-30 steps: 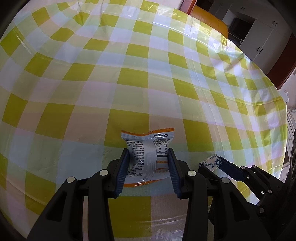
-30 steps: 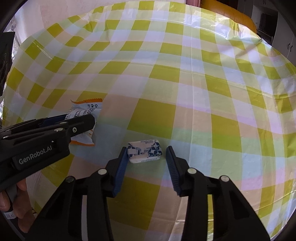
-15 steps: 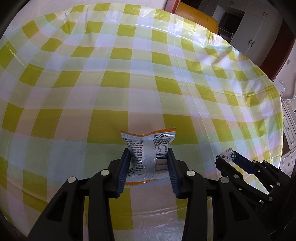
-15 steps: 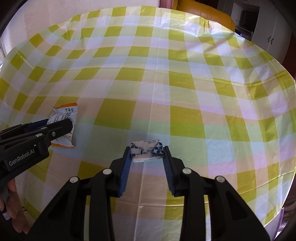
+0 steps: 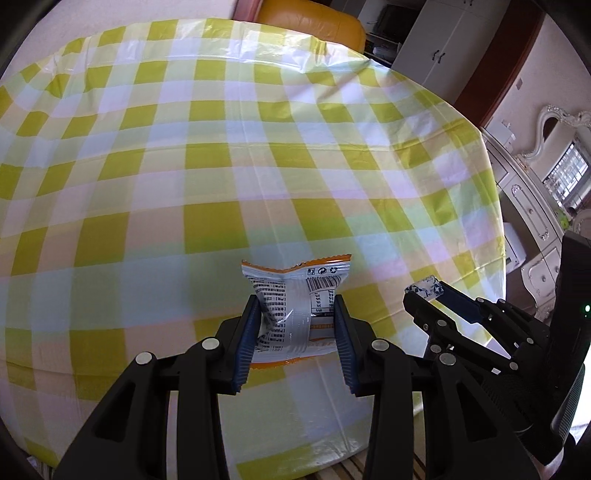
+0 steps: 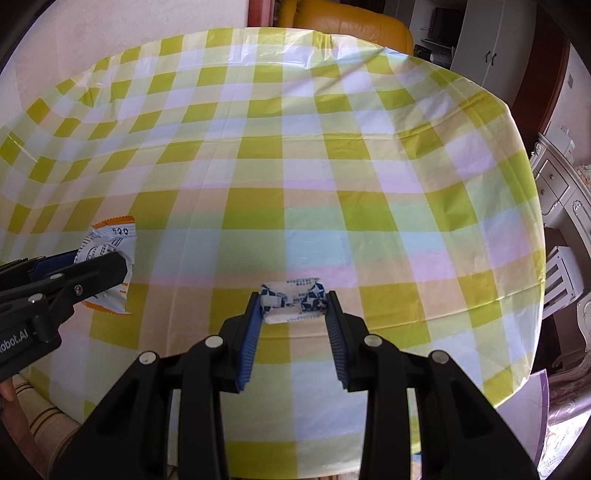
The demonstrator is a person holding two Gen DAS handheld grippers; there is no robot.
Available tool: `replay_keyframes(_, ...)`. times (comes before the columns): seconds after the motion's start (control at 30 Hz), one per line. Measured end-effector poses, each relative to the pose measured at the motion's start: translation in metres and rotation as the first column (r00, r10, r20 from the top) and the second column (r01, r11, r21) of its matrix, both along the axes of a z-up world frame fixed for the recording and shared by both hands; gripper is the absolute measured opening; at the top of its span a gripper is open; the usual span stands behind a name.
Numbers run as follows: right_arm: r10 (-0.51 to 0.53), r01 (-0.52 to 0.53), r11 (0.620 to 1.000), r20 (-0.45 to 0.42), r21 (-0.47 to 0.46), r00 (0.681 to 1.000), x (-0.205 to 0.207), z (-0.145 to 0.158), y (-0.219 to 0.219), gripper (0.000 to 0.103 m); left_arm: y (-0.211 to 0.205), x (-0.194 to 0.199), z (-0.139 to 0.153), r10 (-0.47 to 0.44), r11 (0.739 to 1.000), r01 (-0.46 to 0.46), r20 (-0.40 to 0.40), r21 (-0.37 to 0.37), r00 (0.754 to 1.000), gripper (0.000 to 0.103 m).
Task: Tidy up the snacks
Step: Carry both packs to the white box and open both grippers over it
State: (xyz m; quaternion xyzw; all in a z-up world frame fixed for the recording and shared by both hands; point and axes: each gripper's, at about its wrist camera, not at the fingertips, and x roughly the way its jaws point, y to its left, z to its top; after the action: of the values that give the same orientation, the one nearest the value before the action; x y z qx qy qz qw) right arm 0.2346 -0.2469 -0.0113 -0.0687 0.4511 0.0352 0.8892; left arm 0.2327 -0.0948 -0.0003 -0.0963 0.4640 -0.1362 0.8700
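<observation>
Both snacks are up off the checkered table (image 5: 155, 177), left gripper (image 5: 295, 332) jaws clamped across the crinkly orange-edged packet (image 5: 293, 295) and right gripper (image 6: 293, 317) squeezing the small blue-and-white wrapped sweet (image 6: 293, 301), both look light, squishy, slippery-wrapped.

Counter (image 6: 332, 166), covered by a yellow-green checked plastic cloth, lies bare ahead of both grippers out to its far rim; open passage across the whole top. Only cloth creases and wrinkles near the far edge.

Left gripper (image 5: 295, 325) and right gripper (image 5: 424, 291) sit side by side at the near edge, near each other; each blocks the other's sideways path.

Beyond the far rim: orange leather chair (image 6: 347, 22). On the right, off the counter: white cabinets (image 5: 532, 206).
</observation>
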Motion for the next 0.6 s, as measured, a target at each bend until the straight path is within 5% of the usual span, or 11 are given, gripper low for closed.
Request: replay_keyframes(0.6, -0.186, 0.187, 0.982, -0.017, 0.017, 0.982, -0.077, -0.001, -0.119, 0.035, -0.105, -0.053, 0.005, -0.248, 0.969, 0.247, -0.028, -0.018, 0.968, 0.038)
